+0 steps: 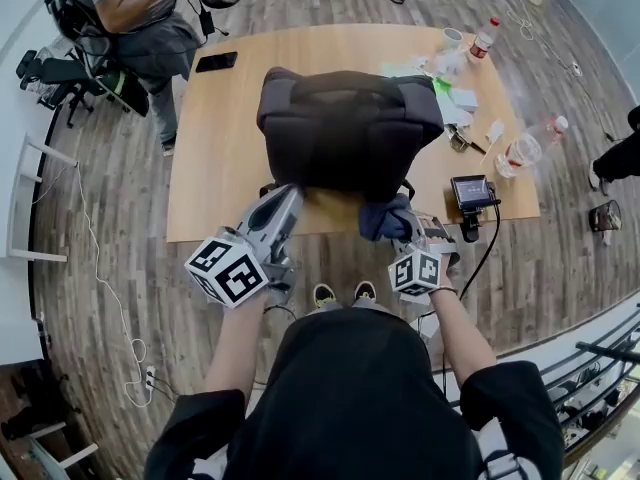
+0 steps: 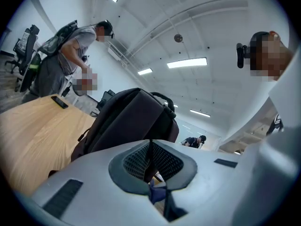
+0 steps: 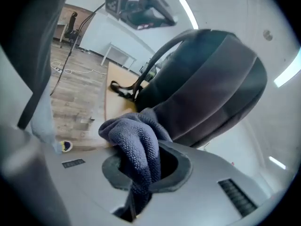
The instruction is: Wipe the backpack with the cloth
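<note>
One backpack (image 1: 345, 128) stands upright by the near edge of the table (image 1: 225, 158). Left hand-held gripper (image 2: 150, 147) is clenched shut, tips at the backpack's lower left corner; right hand-held gripper (image 3: 141, 168) grasps the cloth (image 3: 134, 140), which touches the backpack's near face

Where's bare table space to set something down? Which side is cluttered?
The left part of the table is bare, from the phone down to the near edge, left of the backpack. The right side is crowded: bottle, cup, papers, and a small black device by the near edge.
</note>
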The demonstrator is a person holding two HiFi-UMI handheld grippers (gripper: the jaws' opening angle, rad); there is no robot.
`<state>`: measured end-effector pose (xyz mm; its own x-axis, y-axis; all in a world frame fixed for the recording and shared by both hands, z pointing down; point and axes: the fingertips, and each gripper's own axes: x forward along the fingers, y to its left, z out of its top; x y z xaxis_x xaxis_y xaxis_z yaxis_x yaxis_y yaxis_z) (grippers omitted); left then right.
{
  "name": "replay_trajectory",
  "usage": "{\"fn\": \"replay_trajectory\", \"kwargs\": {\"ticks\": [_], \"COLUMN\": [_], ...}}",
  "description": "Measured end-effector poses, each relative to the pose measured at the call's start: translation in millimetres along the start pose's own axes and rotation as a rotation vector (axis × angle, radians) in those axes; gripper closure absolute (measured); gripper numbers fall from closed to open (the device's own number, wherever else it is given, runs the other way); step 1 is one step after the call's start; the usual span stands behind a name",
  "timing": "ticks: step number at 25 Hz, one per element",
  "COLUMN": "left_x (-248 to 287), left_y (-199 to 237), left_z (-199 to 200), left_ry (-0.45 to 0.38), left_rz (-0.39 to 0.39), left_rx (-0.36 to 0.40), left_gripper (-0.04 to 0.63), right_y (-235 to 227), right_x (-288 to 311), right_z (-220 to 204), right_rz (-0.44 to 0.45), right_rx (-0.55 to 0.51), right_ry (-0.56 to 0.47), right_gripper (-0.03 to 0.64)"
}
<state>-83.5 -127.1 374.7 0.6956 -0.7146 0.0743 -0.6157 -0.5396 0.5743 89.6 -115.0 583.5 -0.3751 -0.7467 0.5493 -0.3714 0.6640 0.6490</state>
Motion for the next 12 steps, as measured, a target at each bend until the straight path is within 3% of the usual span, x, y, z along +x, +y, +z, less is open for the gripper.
{"fn": "replay_trajectory", "kwargs": {"ticks": [7, 12], "left_x": [-5.4, -2.7], "left_y": [-1.0, -0.8], "left_z": [3.6, 5.7], "left_ry": [-0.008, -0.017], "left_rz": [0.002, -0.003], "left_rx": [0.002, 0.008], "left_gripper": [0.577, 0.577], "right_y": [-184.1, -247.3], "right_x": [-101.8, -108.3], "right_z": [141.3, 174.6], "right_rz": [-0.448, -0.562], "right_rx": [-0.106, -0.199], "right_ry": [-0.269, -0.245], "right_gripper": [0.583, 0.583]}}
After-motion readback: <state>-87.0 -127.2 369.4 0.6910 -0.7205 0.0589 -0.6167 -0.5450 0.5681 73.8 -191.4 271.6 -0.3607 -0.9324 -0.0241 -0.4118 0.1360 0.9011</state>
